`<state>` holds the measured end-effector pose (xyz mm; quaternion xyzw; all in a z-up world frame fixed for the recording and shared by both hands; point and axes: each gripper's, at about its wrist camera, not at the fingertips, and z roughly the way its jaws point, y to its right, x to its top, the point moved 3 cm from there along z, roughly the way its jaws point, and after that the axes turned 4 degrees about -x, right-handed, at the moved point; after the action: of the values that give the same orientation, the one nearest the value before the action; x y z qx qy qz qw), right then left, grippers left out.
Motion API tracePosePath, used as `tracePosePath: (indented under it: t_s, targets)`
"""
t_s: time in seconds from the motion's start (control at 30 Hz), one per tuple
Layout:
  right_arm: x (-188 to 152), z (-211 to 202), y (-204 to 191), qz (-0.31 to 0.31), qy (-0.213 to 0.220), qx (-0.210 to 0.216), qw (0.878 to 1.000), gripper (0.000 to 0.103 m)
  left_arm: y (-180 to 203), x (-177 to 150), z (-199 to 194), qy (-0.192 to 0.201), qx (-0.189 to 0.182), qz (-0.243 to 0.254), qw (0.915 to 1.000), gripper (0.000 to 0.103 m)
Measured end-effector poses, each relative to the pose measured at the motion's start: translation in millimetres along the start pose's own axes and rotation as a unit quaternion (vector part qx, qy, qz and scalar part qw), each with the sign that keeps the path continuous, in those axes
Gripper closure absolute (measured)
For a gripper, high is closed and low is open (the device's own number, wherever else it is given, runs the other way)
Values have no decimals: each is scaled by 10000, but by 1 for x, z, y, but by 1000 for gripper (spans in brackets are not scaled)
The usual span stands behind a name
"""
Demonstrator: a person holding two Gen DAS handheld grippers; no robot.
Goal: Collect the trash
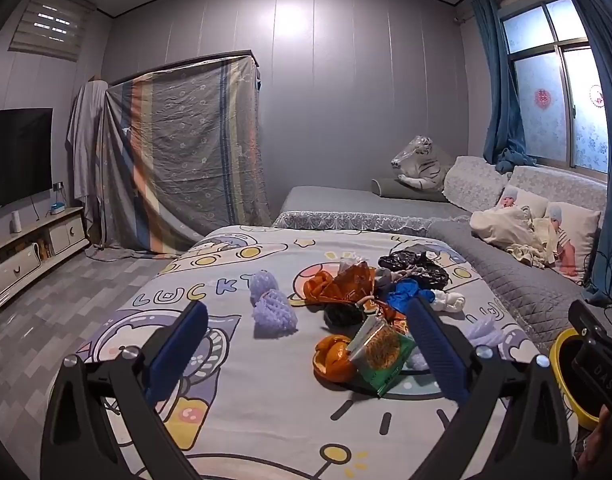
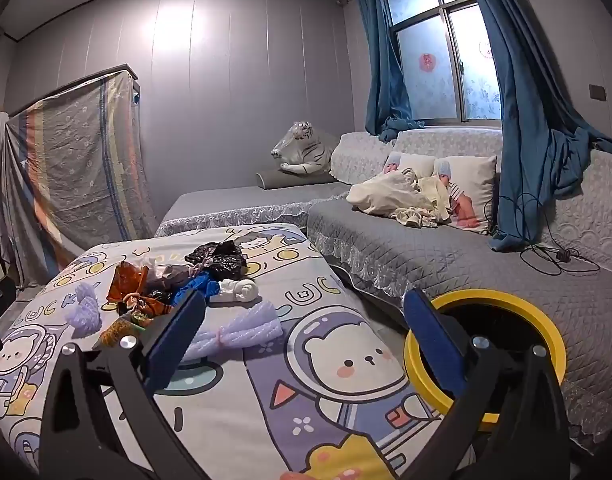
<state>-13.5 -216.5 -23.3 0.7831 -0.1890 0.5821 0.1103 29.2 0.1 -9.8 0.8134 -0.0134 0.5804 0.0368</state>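
Both tongs hover above a desk (image 1: 265, 420) draped in a cartoon cloth, tipped slightly downward, their blue pads spread wide with nothing between them. The left tongs (image 1: 306, 356) point at the trash pile (image 1: 358, 304) in the middle of the cloth; its right pad lies across the pile's near edge in the left wrist view, though whether it touches anything cannot be told. The right tongs (image 2: 301, 340) sit further right, over the bear print, with the pile (image 2: 177, 284) ahead and to their left.

The pile holds an orange peel (image 1: 333, 360), a green snack packet (image 1: 380, 354), an amber wrapper (image 1: 348, 282), black plastic (image 1: 416, 266), something blue (image 1: 406, 296) and a white wad (image 1: 450, 301). Two lilac foam nets (image 1: 267, 300) lie apart to its left; another foam piece (image 2: 235, 330) lies just beyond the right tongs' left pad.

A yellow-rimmed bin (image 2: 546, 336) stands off the desk's right edge, in the gap before the grey sofa (image 2: 446, 252), partly hidden behind the right tongs' right pad. The cloth is bare in front of both tongs and along the near left side. Floor lies open left of the desk.
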Motion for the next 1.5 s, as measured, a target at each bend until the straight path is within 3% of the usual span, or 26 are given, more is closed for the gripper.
tracePosePath:
  t_s: [1.5]
  targets:
    - [-5, 5, 2, 42, -79, -3, 10000, 8, 5, -4, 3, -77, 26, 88, 9999, 7]
